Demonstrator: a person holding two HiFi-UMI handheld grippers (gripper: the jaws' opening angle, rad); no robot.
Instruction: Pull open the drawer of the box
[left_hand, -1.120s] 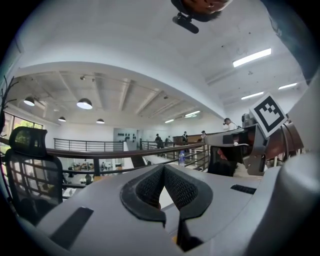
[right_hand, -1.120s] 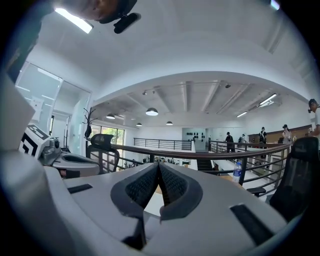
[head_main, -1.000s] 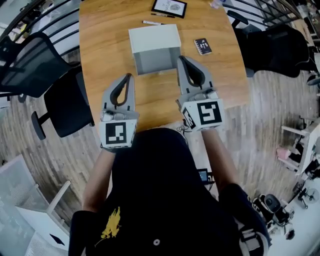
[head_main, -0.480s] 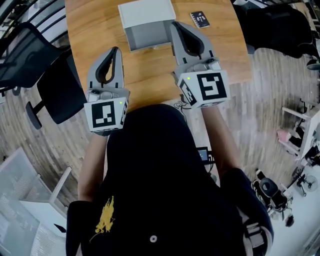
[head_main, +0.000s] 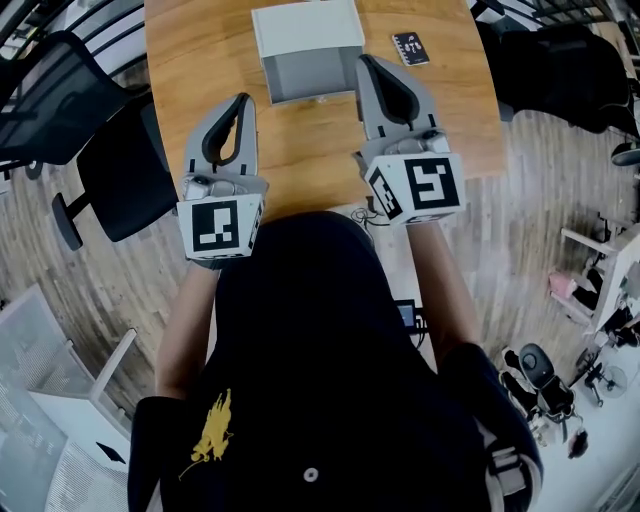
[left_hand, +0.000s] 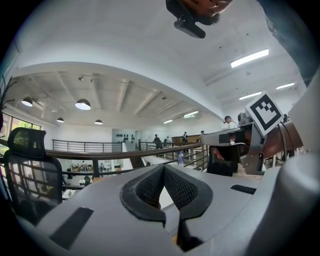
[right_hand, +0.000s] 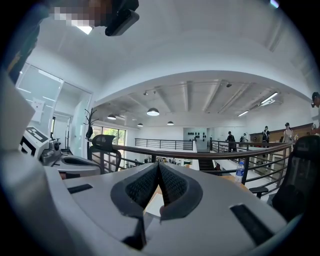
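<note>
1. The left tool (head_main: 242, 100) and the right tool (head_main: 365, 62) both have their jaws pressed together, with nothing between them.
2. The box (head_main: 305, 30) sits on the surface (head_main: 300, 150) ahead of and between the tools, its grey drawer front (head_main: 315, 78) facing them.
3. The right tool is nearer, its tip just beside the front's right edge.
4. The pull would likely run straight back.

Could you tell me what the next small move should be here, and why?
Probably open the right gripper: its jaws are shut on nothing, as are those of the left gripper, and it is the one nearer the box, whose gray front faces the person.
</note>
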